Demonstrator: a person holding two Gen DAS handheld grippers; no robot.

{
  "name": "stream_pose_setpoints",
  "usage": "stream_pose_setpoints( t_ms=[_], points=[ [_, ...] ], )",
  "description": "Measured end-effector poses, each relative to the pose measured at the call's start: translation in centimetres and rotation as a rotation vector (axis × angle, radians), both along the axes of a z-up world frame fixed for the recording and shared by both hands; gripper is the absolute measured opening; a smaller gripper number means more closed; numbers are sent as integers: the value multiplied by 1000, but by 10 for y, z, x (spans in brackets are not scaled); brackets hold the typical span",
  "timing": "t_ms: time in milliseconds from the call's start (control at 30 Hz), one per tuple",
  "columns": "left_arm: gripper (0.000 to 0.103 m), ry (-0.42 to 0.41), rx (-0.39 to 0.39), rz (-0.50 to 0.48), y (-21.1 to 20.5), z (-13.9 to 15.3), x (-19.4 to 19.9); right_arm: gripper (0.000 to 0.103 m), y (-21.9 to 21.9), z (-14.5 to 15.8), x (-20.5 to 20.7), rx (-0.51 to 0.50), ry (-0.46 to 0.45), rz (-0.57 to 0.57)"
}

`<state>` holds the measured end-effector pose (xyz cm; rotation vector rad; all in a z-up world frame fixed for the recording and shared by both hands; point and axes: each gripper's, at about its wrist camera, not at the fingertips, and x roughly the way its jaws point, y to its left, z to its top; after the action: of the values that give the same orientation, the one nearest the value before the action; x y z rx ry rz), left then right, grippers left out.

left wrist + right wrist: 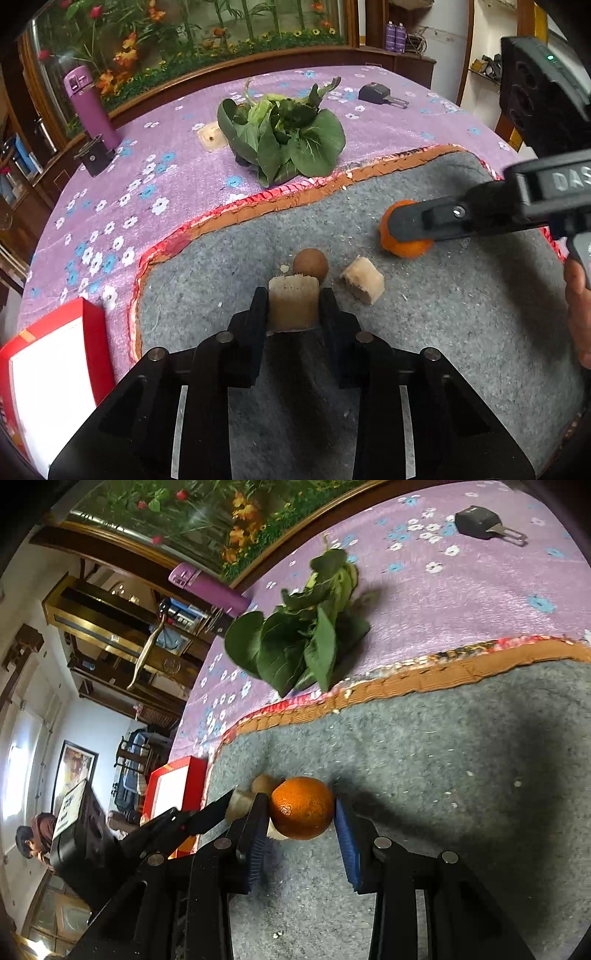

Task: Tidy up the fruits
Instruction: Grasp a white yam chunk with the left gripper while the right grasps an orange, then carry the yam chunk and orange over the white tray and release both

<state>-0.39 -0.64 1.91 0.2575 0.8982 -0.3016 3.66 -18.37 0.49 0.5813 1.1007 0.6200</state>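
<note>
My left gripper (293, 308) is shut on a pale cut fruit chunk (293, 304), low over the grey mat (406, 332). A small brown round fruit (311, 263) lies just beyond it, and a second pale chunk (364, 280) lies to its right. My right gripper (301, 812) is shut on an orange (302, 808), its fingers touching both sides; the orange also shows in the left wrist view (404, 246) under the right gripper's finger (417, 223), resting on the mat.
A bunch of green leaves (284, 138) lies on the purple flowered cloth (147, 184) beyond the mat. A red and white box (51, 373) sits at the left edge. A purple bottle (90, 105) stands at the far left; a black clip (382, 94) lies far right.
</note>
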Motion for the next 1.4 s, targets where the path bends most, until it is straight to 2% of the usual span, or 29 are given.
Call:
stream_pose_setpoints(
  t_ms=[167, 367, 500, 600, 733, 933, 1100, 1400],
  points=[
    [27, -40, -55, 32, 9, 12, -22, 35, -6, 3, -2, 8, -21, -25],
    [27, -137, -103, 92, 36, 42, -71, 35, -3, 17, -9, 65, -107, -20],
    [27, -187, -120, 171, 67, 54, -105, 35, 5, 23, -16, 150, -132, 22],
    [27, -217, -107, 254, 98, 60, -123, 35, 18, 31, -24, 169, -163, 54],
    [27, -230, -85, 365, 141, 63, -143, 35, 50, 39, -33, 183, -166, 121],
    [27, -239, -64, 503, 190, 56, -158, 35, 123, 42, -44, 177, -141, 250],
    [27, -238, -75, 538, 211, 50, -165, 34, 175, 41, -51, 163, -134, 320],
    [27, -216, -100, 566, 235, 35, -170, 34, 242, 30, -63, 110, -122, 409]
  ],
)
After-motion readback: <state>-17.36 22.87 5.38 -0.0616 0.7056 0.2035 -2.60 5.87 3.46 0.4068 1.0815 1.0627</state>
